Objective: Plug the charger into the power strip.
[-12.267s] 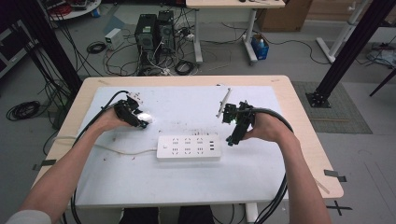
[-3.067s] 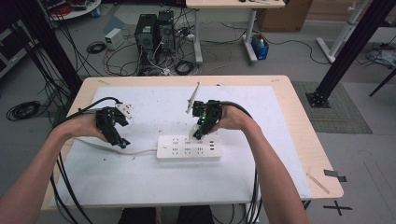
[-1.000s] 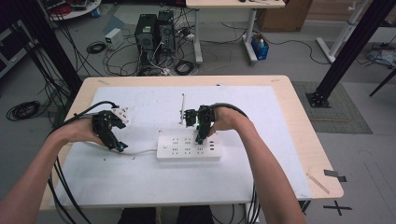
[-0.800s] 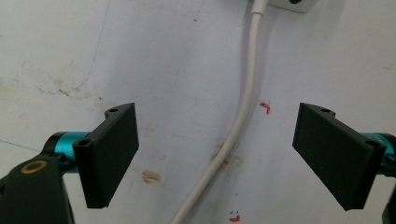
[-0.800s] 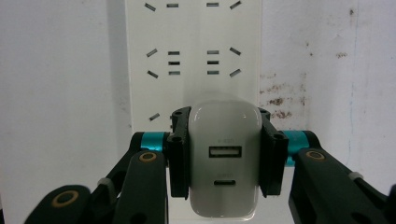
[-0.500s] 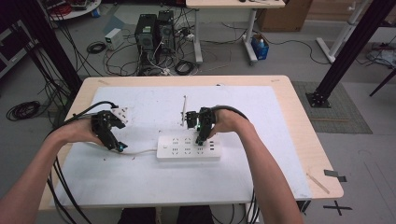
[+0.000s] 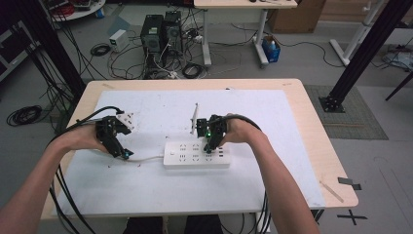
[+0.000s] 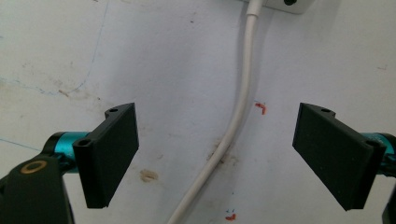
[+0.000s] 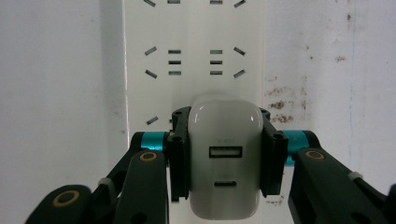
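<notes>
We see the table [image 7: 292, 161] under a white sheet, its wooden edge bare beyond both claws. The white power strip [image 7: 196, 155] lies directly beneath the right claw [image 7: 210, 144]; in the right gripper view its far end is cut off at the top of the frame, and the sockets nearest the claw are hidden behind what it holds. The strip's white cord [image 8: 236, 116] passes on the table between the left claw's [image 8: 231, 156] jaws, touching neither, and its lower part leaves the frame at the bottom. That left claw stands wide open with nothing in it; in the high view it sits well to the left of the strip, tip down near the cord. The right claw is closed on a white USB charger [image 9: 225, 161], one jaw on each flank, two ports facing the camera. The charger sits over the strip, but we cannot tell whether its prongs are seated. A thin pale stick [image 7: 194, 117] rises behind the right claw; we cannot make out what it is.
</notes>
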{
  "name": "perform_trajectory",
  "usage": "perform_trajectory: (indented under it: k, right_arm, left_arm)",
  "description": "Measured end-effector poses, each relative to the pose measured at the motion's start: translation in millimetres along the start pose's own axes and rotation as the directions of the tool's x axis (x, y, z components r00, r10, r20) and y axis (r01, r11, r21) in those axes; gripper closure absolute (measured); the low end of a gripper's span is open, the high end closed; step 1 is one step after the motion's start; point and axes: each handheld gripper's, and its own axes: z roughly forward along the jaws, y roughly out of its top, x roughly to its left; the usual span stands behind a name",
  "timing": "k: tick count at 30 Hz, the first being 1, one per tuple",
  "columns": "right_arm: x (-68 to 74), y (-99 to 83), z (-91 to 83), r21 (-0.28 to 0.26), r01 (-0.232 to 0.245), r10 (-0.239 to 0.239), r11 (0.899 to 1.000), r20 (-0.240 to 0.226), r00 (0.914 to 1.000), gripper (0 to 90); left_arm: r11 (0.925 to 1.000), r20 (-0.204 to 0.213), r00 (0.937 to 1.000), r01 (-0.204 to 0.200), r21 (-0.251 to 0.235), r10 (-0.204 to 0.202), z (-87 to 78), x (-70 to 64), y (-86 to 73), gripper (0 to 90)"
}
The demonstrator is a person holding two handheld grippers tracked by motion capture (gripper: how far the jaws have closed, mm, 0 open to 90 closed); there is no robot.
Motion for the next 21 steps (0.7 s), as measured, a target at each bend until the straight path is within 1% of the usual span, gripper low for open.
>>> perform_trajectory:
  k: [1, 2, 3, 4, 5, 6, 8, 9, 10, 11, 12, 14, 15, 16, 17, 21]
  right_arm:
    - [0.0, 0.0, 0.0, 0.0, 0.0, 0.0, 1.0, 0.0, 1.0, 62.8]
    - [-5.7, -1.0, 0.6, -0.012, -0.017, 0.017, 1.0, -0.029, 0.9994, 62.7]
    - [-5.7, -1.0, 0.6, -0.012, -0.017, 0.017, 1.0, -0.029, 0.9994, 62.7]
    - [-11.1, -3.8, 1.6, -0.034, -0.041, 0.039, 0.999, -0.059, 0.9975, 62.7]
    - [-11.5, -3.9, 2.0, -0.036, -0.04, 0.038, 0.999, -0.064, 0.9972, 62.7]
    - [-10.7, -3.0, 2.3, -0.029, -0.041, 0.04, 0.999, -0.059, 0.9974, 62.7]
    - [-6.2, -1.0, 3.0, -0.021, -0.021, 0.02, 1.0, -0.035, 0.9992, 62.8]
    - [-2.9, -0.3, 3.2, -0.018, -0.012, 0.012, 1.0, -0.018, 0.9998, 62.8]
    - [0.5, -0.7, 3.4, -0.019, 0.006, -0.006, 1.0, 0.004, 1.0, 62.8]
    - [4.2, -1.1, 3.4, -0.018, 0.009, -0.008, 1.0, 0.024, 0.9997, 62.8]
    - [7.1, -2.2, 3.7, -0.024, 0.017, -0.016, 1.0, 0.041, 0.999, 62.9]
    - [8.0, -4.0, 3.9, -0.035, 0.02, -0.018, 0.999, 0.049, 0.9986, 62.9]
    - [7.0, -4.1, 4.0, -0.037, 0.018, -0.016, 0.999, 0.042, 0.999, 62.9]
    - [5.5, -4.1, 4.1, -0.04, 0.018, -0.017, 0.999, 0.033, 0.9993, 62.9]
    - [2.5, -5.1, 4.5, -0.051, 0.011, -0.01, 0.999, 0.017, 0.9998, 62.9]
    - [-7.4, -6.6, 6.9, -0.085, -0.029, 0.025, 0.996, -0.042, 0.9988, 62.8]
  left_arm:
    - [1.0, 0.0, 1.0, 0.0, 0.0, 0.0, 0.0, 0.0, 0.0, 14.5]
    - [1.0, 0.0, 1.0, 0.002, 0.002, -0.002, -0.2, 0.1, -0.1, 14.5]
    - [1.0, -0.004, 1.0, 0.004, -0.001, -0.004, -0.2, 0.1, -0.3, 14.5]
    - [1.0, -0.003, 1.0, 0.004, 0.001, -0.004, -0.5, 0.0, -0.2, 14.6]
    - [1.0, -0.003, 1.0, 0.004, -0.001, -0.004, -0.6, -0.1, 0.0, 14.5]
    - [1.0, -0.004, 1.0, 0.003, 0.0, -0.003, -0.9, 0.1, 0.3, 14.5]
    - [1.0, -0.007, 1.0, 0.005, -0.002, -0.005, -1.4, -0.2, 0.8, 14.5]
    - [1.0, -0.007, 1.0, 0.002, -0.003, -0.002, -1.7, -0.5, 1.2, 14.5]
    - [1.0, -0.007, 1.0, 0.002, -0.001, -0.002, -2.4, -1.1, 1.4, 14.5]
    - [1.0, -0.009, 0.9999, 0.005, -0.007, -0.005, -2.4, -1.8, 1.6, 14.5]
    - [1.0, -0.008, 1.0, -0.001, -0.006, 0.001, -2.7, -1.8, 1.8, 14.5]
    - [1.0, -0.006, 1.0, 0.003, -0.007, -0.003, -2.2, -2.5, 1.9, 14.5]
    - [1.0, -0.007, 1.0, -0.001, -0.001, 0.001, -2.4, -2.3, 2.0, 14.5]
    - [1.0, -0.007, 1.0, 0.003, -0.007, -0.003, -2.2, -2.2, 1.9, 14.5]
    - [1.0, -0.008, 1.0, 0.0, -0.003, 0.0, -2.7, -1.8, 2.1, 14.5]
    - [1.0, -0.012, 0.9999, 0.004, -0.008, -0.004, -4.7, -1.6, 1.6, 14.6]
